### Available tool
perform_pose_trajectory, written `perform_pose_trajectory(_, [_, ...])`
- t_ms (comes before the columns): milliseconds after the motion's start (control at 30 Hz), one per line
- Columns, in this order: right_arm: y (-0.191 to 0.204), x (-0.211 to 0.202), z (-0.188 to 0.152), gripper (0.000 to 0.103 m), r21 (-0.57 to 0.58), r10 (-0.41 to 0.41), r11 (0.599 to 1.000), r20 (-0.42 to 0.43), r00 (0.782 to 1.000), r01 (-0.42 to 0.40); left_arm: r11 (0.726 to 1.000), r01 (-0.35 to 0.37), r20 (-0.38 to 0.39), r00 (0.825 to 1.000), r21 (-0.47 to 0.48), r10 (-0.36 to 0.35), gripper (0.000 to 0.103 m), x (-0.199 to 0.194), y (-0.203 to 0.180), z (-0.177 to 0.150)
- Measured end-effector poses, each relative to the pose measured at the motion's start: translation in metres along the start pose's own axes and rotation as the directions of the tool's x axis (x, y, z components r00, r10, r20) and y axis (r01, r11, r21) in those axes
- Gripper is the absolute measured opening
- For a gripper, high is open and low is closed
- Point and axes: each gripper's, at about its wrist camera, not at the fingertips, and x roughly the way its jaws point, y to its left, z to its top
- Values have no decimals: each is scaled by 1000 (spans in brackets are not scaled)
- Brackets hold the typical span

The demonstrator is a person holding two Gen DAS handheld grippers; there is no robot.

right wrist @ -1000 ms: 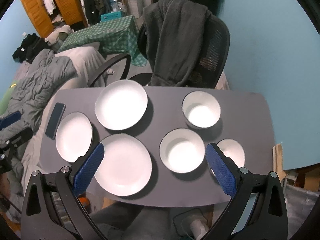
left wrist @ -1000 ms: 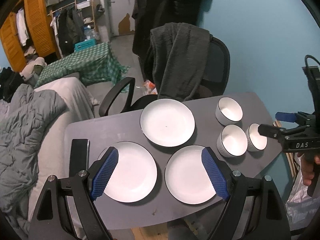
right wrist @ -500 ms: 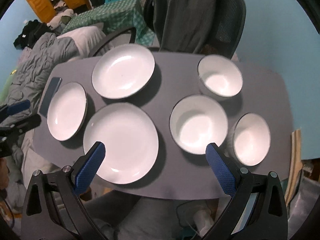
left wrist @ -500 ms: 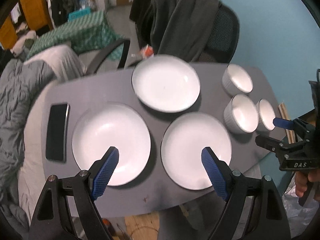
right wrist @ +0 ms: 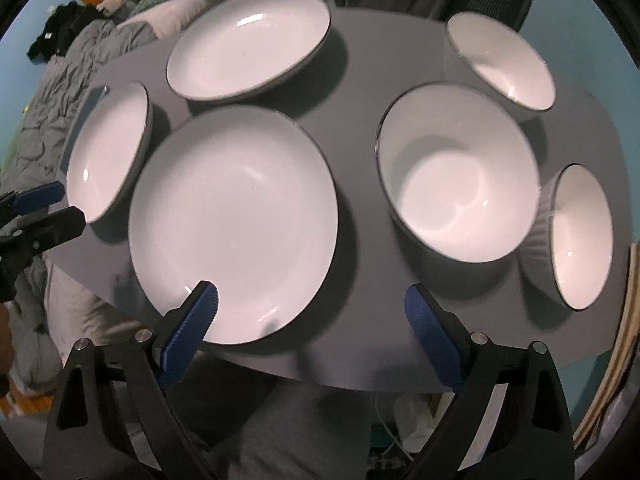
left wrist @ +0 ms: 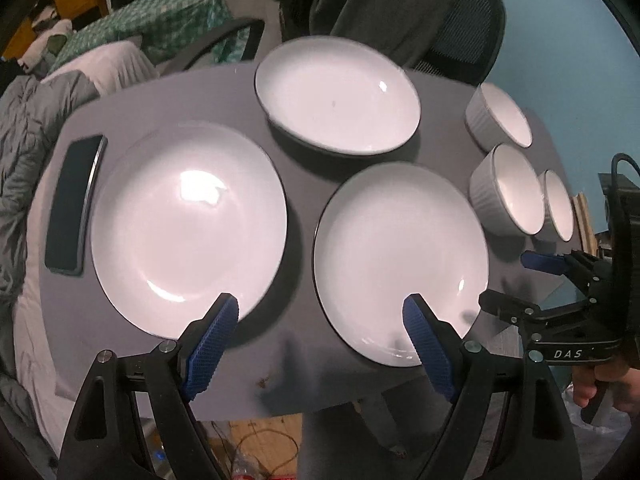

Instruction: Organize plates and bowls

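1. On the grey desk (left wrist: 160,344) lie three white plates: the left plate (left wrist: 188,224), the near plate (left wrist: 400,260) and the far plate (left wrist: 338,94), all apart, none stacked.
2. Three bowls stand to the right, the middle bowl (right wrist: 456,172) largest in the right view (nothing nested yet).
3. Left tool (left wrist: 324,340) and right tool (right wrist: 312,324) both gape wide, empty, above the near edge.
4. Judged so, organizing has barely begun; all stacking remains.
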Motion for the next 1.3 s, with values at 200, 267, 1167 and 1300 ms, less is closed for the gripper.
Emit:
perform_pose_trajectory(200, [-3,21,3,87,-20,10,1000,-48,999,-11,1000,7,-45,999,14,-6,83,17,-10,-1])
perform_pose_trajectory(267, [-5,24,7,87,-12,17,1000,-50,999,-18,1000,8,-59,998,20,-7,80,24,-11,-1])
perform_pose_trajectory(1167, [5,36,8,36,79,31,997,-72,997,-26,984,58,-173,981,-169,-87,24,75,17,18])
perform_pose_trajectory(1300, [0,35,1,25,134,66,989,-67,996,-56,988,65,-173,981,-143,-90,23,74,17,14])
